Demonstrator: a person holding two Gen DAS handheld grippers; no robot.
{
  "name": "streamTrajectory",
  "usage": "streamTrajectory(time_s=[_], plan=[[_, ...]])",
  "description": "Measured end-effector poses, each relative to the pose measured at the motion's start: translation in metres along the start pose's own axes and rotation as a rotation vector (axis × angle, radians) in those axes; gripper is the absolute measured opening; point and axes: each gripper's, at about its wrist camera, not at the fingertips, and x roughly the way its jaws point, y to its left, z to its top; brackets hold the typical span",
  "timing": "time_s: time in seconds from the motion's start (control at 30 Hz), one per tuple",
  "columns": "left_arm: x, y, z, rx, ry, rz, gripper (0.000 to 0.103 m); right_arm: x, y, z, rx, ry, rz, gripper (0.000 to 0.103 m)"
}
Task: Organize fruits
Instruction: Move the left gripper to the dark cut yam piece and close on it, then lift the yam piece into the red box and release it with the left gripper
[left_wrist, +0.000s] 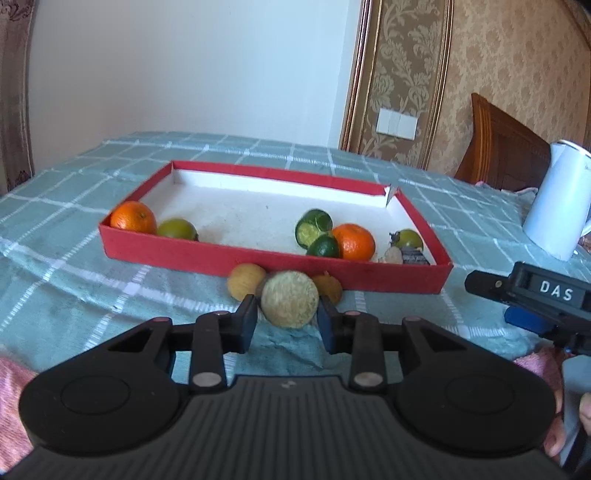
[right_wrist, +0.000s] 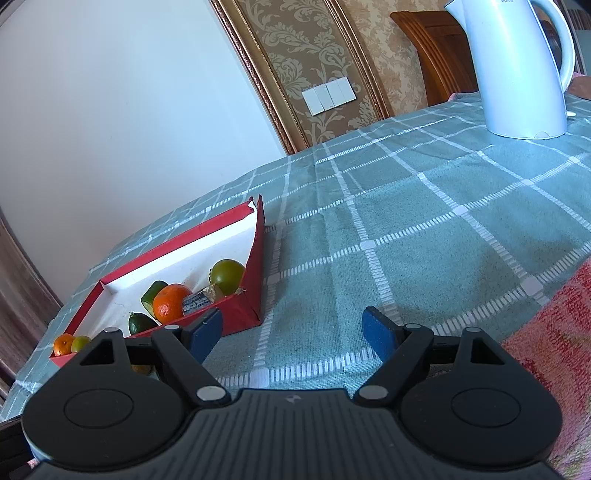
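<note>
My left gripper (left_wrist: 287, 314) is shut on a round tan fruit (left_wrist: 290, 303) and holds it just in front of the red tray (left_wrist: 258, 260). Two more tan fruits (left_wrist: 245, 280) lie on the cloth against the tray's front wall. In the tray are an orange (left_wrist: 133, 220) and a green fruit (left_wrist: 177, 229) at the left, and green pieces (left_wrist: 314, 229), an orange (left_wrist: 354, 242) and a green fruit (left_wrist: 408, 239) at the right. My right gripper (right_wrist: 293, 334) is open and empty over the cloth, right of the tray (right_wrist: 255, 280).
A white kettle (right_wrist: 517, 66) stands at the far right of the table; it also shows in the left wrist view (left_wrist: 554, 199). A green checked cloth (right_wrist: 406, 229) covers the table. A pink cloth (right_wrist: 554, 350) lies at the near right edge. A small wrapped item (left_wrist: 413, 255) lies in the tray's right corner.
</note>
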Motion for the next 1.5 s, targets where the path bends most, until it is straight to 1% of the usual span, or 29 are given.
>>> streamTrajectory(time_s=[0.2,0.3,0.33,0.37,0.43,0.53,0.57,0.6,0.63,0.67,0.7,0.73,0.77,0.83,0.93,1.0,1.03,1.1,1.17,1.27,1.5], plan=[[-0.011,0.002,0.007,0.023,-0.045,0.013,0.029,0.0,-0.001,0.0,0.001,0.0,0.001,0.083],[-0.011,0.004,0.01,0.031,-0.048,0.018,0.028,0.0,-0.001,0.0,0.002,0.0,0.002,0.083],[-0.009,0.005,0.01,0.032,-0.042,0.019,0.022,0.0,0.0,0.0,0.003,0.0,0.002,0.083],[-0.006,0.006,0.009,0.037,-0.031,0.019,0.005,0.0,0.001,0.0,0.003,0.0,0.002,0.083],[-0.003,0.007,0.006,0.037,-0.014,0.009,0.005,0.0,0.0,0.0,0.002,0.0,0.002,0.083],[-0.005,0.007,0.005,0.047,-0.017,0.006,0.007,0.0,0.0,0.0,0.004,-0.001,-0.001,0.083],[-0.007,0.007,0.004,0.047,-0.016,0.003,0.014,0.0,0.0,0.0,0.005,-0.001,0.0,0.083],[-0.009,0.008,0.004,0.05,-0.011,-0.012,0.034,0.0,0.001,0.0,0.005,-0.001,-0.001,0.083],[-0.012,0.009,0.002,0.056,-0.007,-0.03,0.05,0.0,0.0,0.0,0.005,-0.001,0.0,0.083],[-0.017,0.01,0.0,0.064,-0.019,-0.033,0.083,0.0,0.0,0.0,0.006,-0.002,0.001,0.083],[-0.024,0.011,-0.004,0.074,-0.053,-0.013,0.101,0.0,0.0,0.0,0.008,-0.002,0.002,0.083],[-0.031,0.01,-0.007,0.09,-0.094,0.006,0.103,0.0,0.0,0.0,0.008,-0.002,0.001,0.083],[-0.035,0.009,-0.01,0.119,-0.113,0.012,0.103,0.0,0.001,0.0,0.007,-0.001,0.001,0.083],[-0.035,0.007,-0.01,0.167,-0.102,0.006,0.103,0.0,0.0,0.0,0.007,-0.002,0.001,0.083],[-0.03,0.007,-0.01,0.164,-0.072,-0.002,0.096,0.0,0.0,0.0,0.008,-0.002,0.002,0.083],[-0.022,0.007,-0.01,0.153,-0.03,-0.018,0.074,0.0,0.0,0.0,0.009,-0.002,0.002,0.083],[-0.017,0.007,-0.01,0.145,-0.008,-0.016,0.068,0.001,0.0,0.0,0.01,-0.002,0.0,0.083],[-0.008,0.008,-0.012,0.136,0.032,-0.023,0.048,0.001,0.001,0.0,0.01,-0.002,0.0,0.083],[0.0,0.009,-0.015,0.126,0.061,-0.022,0.036,0.002,0.002,0.0,0.011,-0.002,0.001,0.083],[0.002,0.01,-0.015,0.121,0.057,-0.027,0.031,0.001,0.001,0.0,0.011,-0.002,0.001,0.083],[0.0,0.003,-0.009,0.147,0.057,0.005,0.031,0.001,0.0,0.001,0.011,-0.002,0.002,0.083]])
